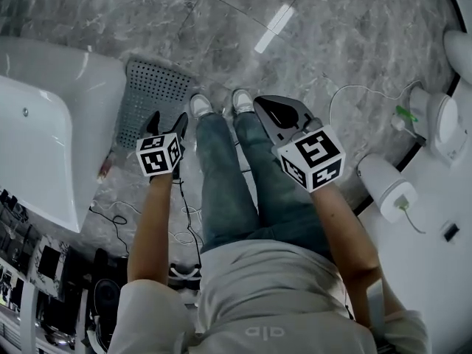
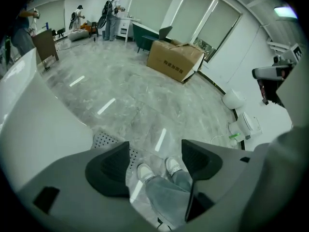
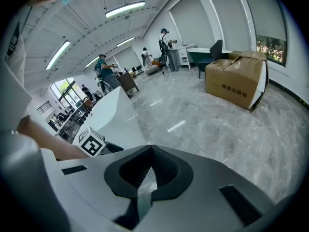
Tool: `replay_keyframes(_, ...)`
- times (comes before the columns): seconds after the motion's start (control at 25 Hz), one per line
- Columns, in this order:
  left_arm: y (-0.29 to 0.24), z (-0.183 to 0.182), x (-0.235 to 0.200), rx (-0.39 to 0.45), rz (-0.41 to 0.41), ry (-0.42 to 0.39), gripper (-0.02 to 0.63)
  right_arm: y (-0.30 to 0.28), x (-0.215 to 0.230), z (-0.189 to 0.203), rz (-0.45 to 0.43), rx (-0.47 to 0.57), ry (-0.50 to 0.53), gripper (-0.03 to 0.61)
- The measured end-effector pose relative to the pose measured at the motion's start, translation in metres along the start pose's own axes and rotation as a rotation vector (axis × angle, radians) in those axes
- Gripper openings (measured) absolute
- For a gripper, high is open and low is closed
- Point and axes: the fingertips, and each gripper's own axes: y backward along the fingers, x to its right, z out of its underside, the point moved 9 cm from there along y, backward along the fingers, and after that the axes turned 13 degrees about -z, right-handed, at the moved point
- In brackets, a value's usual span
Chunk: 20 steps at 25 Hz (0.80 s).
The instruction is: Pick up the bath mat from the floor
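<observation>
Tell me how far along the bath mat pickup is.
Done: nothing; the bath mat lies flat on the floor beside the tub. In hand: nothing; left gripper is open and empty, right gripper shut. Left: reach down, grip the mat, lift.

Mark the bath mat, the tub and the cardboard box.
Mat (image 1: pixel 156 93), head view: middle of its perforated surface.
Tub (image 1: pixel 51 146), head view: its white inside wall.
Box (image 2: pixel 170 62), left gripper view: its printed front face.

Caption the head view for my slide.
Standing person holds the open left gripper above a perforated grey bath mat lying beside a white bathtub.
</observation>
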Motion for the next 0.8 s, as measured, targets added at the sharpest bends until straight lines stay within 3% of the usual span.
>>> replay_keyframes(0.32,-0.085,0.023,0.006,-0.066,-0.024,-0.084,0.347,-0.034,0.029,0.016,0.006,-0.04,-0.011,0.025)
replay_keyframes(0.8,-0.212,0.062,-0.009,-0.146,-0.087,-0.141,0.348,-0.099,0.098,0.049,0.049,-0.063,-0.054,0.025)
